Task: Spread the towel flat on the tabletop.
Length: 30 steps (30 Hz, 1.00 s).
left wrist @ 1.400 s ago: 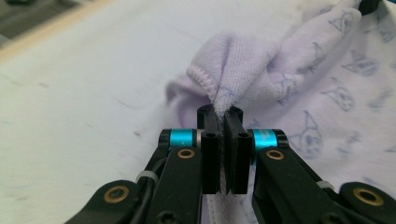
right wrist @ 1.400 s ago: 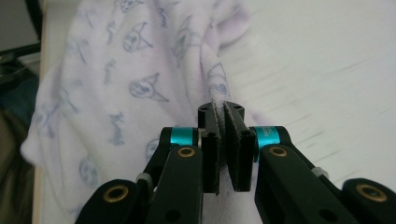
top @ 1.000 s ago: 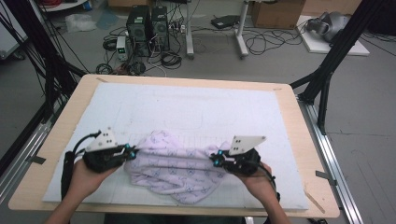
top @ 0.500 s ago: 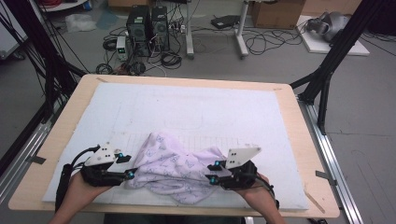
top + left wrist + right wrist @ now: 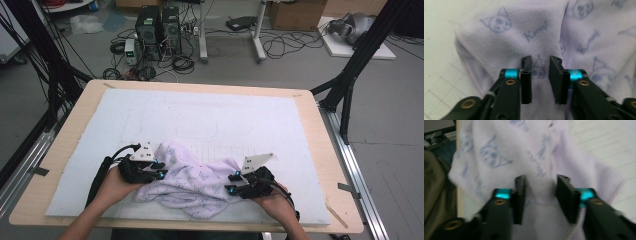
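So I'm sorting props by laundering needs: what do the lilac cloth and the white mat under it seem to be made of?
The lilac cloth looks like soft woven cotton towelling, matte: ribbed weave, stitched hem, limp folds, printed blue cat faces. The white mat looks like thin matte foam or felt, with faint pressed lines; which one is hard to tell.

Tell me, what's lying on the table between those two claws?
In the high view, a crumpled lilac cloth with a blue print fills the whole stretch between the left claw and the right claw, lying on the white mat.
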Available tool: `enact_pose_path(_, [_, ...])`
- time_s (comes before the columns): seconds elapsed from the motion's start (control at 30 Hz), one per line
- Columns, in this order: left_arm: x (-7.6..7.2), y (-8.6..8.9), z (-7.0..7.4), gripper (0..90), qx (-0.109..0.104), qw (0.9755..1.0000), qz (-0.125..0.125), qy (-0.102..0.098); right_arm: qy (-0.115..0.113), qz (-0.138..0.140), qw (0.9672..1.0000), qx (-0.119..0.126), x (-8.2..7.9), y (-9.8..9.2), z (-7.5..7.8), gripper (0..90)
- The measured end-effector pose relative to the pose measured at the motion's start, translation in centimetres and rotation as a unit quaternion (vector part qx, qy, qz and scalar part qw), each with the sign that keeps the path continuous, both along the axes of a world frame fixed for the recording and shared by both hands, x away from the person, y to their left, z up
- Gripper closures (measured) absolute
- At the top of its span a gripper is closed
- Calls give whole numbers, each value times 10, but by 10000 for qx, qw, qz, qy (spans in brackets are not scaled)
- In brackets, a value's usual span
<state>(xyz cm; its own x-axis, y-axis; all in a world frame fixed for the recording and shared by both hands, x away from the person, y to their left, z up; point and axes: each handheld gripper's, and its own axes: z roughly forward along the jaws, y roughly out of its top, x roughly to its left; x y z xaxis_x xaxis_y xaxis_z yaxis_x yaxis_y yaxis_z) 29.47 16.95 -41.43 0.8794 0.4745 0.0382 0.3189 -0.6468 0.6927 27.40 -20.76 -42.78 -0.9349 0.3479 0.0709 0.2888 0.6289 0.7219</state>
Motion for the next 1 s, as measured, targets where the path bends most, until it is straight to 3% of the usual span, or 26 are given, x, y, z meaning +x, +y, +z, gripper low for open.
enact_pose_path(0.1, [-8,7,-7,890,148,9999,3,32,-80,27,9999,80,-12,-6,-2,835])
enact_pose_path(0.4, [-33,37,-9,896,111,9998,154,100,29,314,9995,90,-38,-7,1,836])
enact_pose_path(0.5, [-35,42,-3,892,46,9999,149,47,30,362,9990,244,-41,-10,9,754])
enact_pose_path(0.57, [-33,42,2,774,-70,9997,238,-14,-15,328,9985,430,-38,-13,19,663])
enact_pose_path(0.67, [-24,36,13,596,-201,9990,348,-183,-339,83,9973,653,-24,-16,39,604])
enact_pose_path(0.77, [-10,25,20,537,-325,9984,348,-299,-423,-121,9967,675,-4,-14,42,589])
enact_pose_path(0.8, [-5,20,20,537,-363,9982,378,-297,-423,-121,9967,675,-4,-14,42,589])
enact_pose_path(0.9, [14,7,17,483,-366,9980,429,-289,-444,-315,9977,412,21,-8,33,572])
enact_pose_path(0.93, [19,5,16,485,-328,9984,418,-210,-354,-419,9983,169,36,-3,22,554])
enact_pose_path(1.0, [29,-1,8,530,-240,9987,450,28,-192,-501,9985,-44,48,1,11,530])
